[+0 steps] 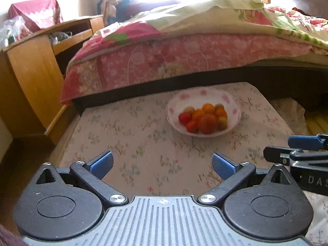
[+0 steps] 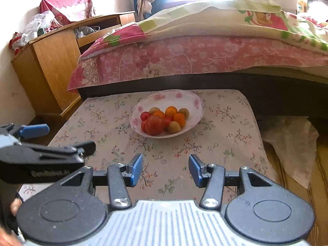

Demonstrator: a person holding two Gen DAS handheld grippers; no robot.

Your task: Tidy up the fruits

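A white bowl with pink flowers [image 1: 231, 110] [image 2: 194, 106] stands on a small table with a floral cloth [image 1: 143, 143] [image 2: 225, 139]. It holds several fruits: a large red tomato [image 1: 207, 123] [image 2: 154, 125], small red tomatoes [image 1: 183, 118], oranges [image 2: 171, 111] and brownish-green kiwis [image 2: 174, 127]. My left gripper [image 1: 163, 165] is open and empty, well short of the bowl. My right gripper [image 2: 166, 169] is open and empty, also short of the bowl. Each gripper shows at the edge of the other's view [image 1: 295, 147] [image 2: 51, 141].
A bed with pink and green bedding [image 1: 184, 57] [image 2: 194, 57] runs right behind the table. A wooden cabinet [image 1: 30, 78] [image 2: 53, 61] stands at the left. Crumpled paper [image 2: 291, 143] lies on the floor at the right of the table.
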